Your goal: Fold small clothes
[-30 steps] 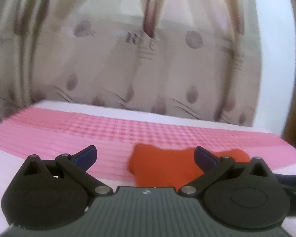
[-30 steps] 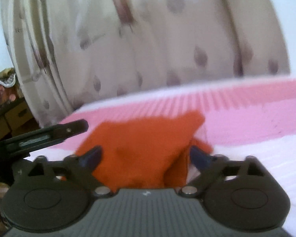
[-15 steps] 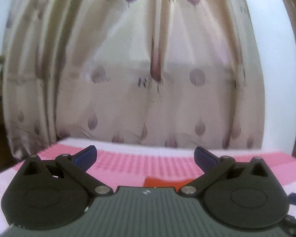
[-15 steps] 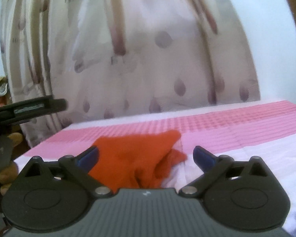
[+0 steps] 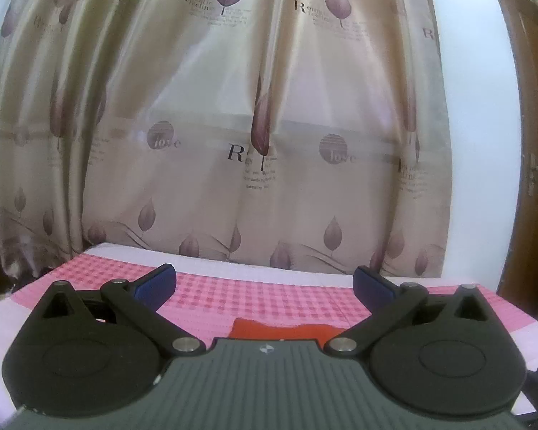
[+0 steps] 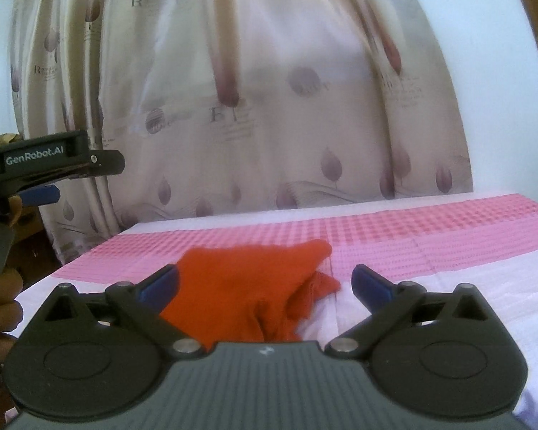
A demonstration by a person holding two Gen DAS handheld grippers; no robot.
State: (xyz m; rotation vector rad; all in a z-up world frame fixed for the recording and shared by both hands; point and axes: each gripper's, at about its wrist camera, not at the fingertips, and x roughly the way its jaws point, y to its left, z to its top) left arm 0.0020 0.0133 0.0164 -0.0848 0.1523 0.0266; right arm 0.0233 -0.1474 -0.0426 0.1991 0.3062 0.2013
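Beige curtains (image 5: 269, 143) printed with purple leaves, "love" and a large "R" are seen behind a pink checked bedsheet (image 6: 412, 236). An orange garment (image 6: 254, 286) is seen lying crumpled on the sheet, just ahead of the right gripper (image 6: 265, 283), whose jaws are spread wide and empty. The left gripper (image 5: 265, 283), marked "GenRobot.AI", is likewise held wide open with nothing gripped.

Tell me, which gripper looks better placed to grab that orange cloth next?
Probably the right hand-held gripper: the crumpled orange cloth lies between its open fingers, while the left hand-held gripper points mostly at the curtain.
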